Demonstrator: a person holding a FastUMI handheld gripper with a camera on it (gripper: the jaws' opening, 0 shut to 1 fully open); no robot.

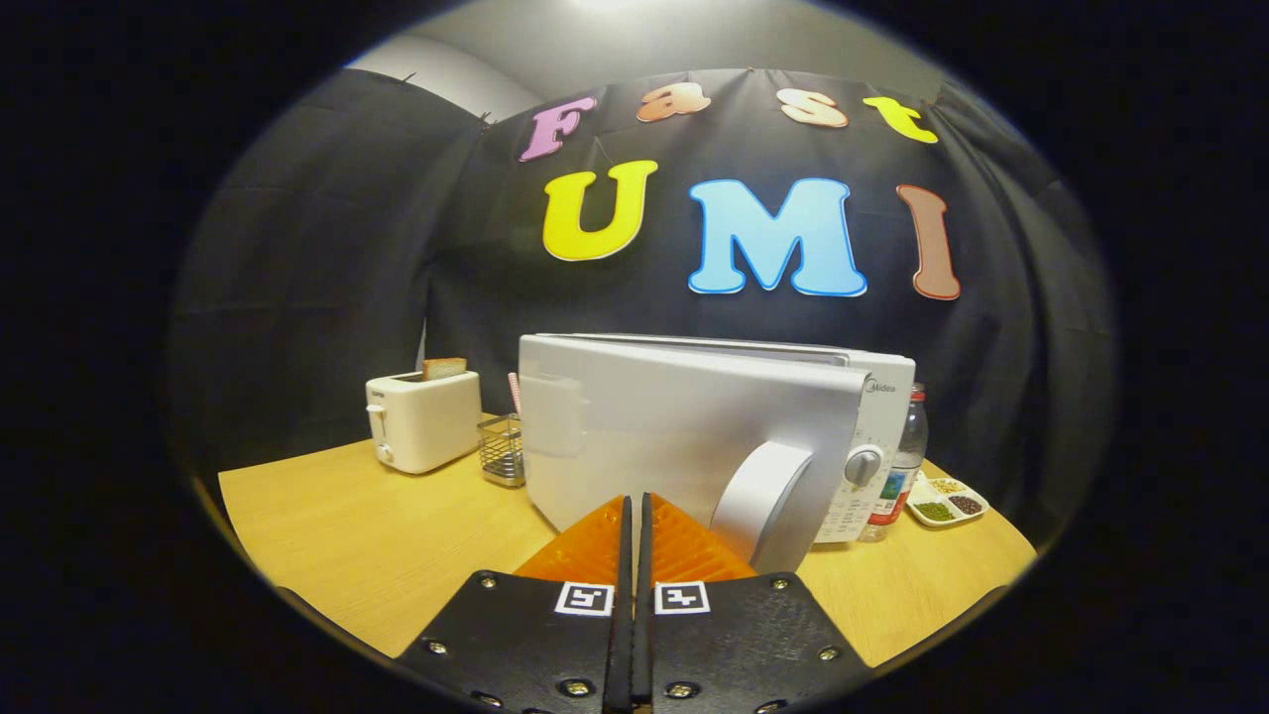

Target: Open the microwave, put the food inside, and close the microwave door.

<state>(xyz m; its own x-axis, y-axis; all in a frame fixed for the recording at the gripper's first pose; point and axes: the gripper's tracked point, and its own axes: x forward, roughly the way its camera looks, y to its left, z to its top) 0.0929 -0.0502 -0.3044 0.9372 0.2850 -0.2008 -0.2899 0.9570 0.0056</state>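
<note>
While the tongs (634, 511) sit pinched together, holding nothing, their tips rest at the microwave (694, 436) door just left of its handle (763, 501), toaster (423, 418) far left on the tabletop (377, 535).

The microwave (694, 426) carries the brand name "Midea" at the upper right corner of its front, right of the frame's centre. The gripper (634, 502), fingers pressed together, bears two square black-and-white coded markers. The bottle (904, 461) label is too small to read.
</note>
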